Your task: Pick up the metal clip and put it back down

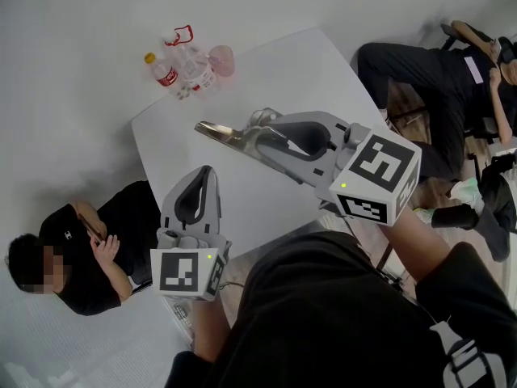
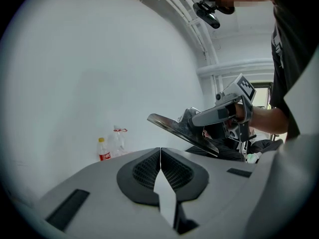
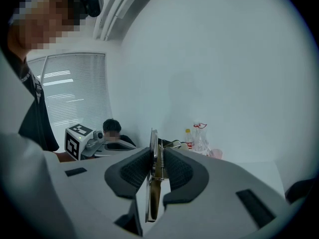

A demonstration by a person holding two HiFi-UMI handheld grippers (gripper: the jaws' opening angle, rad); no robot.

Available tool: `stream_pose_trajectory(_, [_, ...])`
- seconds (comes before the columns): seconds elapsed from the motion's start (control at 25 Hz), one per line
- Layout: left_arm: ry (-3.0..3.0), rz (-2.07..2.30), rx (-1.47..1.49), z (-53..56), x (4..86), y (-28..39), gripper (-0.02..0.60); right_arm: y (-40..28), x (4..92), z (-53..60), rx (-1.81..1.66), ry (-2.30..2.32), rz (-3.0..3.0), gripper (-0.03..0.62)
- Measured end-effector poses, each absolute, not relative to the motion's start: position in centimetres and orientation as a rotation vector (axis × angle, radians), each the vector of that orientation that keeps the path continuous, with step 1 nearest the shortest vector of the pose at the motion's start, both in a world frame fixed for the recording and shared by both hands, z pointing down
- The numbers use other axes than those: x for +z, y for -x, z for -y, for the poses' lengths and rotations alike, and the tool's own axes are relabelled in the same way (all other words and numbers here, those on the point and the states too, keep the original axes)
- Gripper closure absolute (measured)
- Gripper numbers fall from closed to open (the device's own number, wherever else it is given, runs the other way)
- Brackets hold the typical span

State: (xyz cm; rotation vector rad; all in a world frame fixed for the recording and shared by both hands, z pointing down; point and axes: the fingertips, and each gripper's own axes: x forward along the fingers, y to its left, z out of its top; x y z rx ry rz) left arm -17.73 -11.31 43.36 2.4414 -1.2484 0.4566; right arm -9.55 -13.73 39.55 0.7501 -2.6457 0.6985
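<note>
Dark clothing (image 1: 347, 314) of the person is shown at the lower right of the head view. Above it, the right gripper (image 1: 271, 142) is clamped on the metal clip (image 1: 229, 135), which is held clear of the white table (image 1: 275, 71) at frame centre, its tip pointed toward the upper left. The left gripper (image 1: 200, 178), at lower left, is held with jaws pressed together and nothing between them. Bottles (image 1: 179, 67) are stood at the table's upper-left corner.

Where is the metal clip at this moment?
Head view, centre: the metal clip is clamped in the right gripper, held above the white table, its tip pointing toward the bottles at the far corner.
</note>
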Motion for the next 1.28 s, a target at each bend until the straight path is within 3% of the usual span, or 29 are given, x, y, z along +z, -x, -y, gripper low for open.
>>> stream_pose_trajectory(0.56, [-2.504, 1.367, 0.501, 13.2, 37.2, 19.1, 0.561, 7.3, 33.3, 15.3, 0.636, -0.870, 2.761, 0.499])
stream_pose_trajectory(1.28, [-2.541, 1.396, 0.490, 13.4, 37.3, 19.5, 0.561, 7.2, 32.7, 15.6, 0.582, -0.910, 2.787, 0.499])
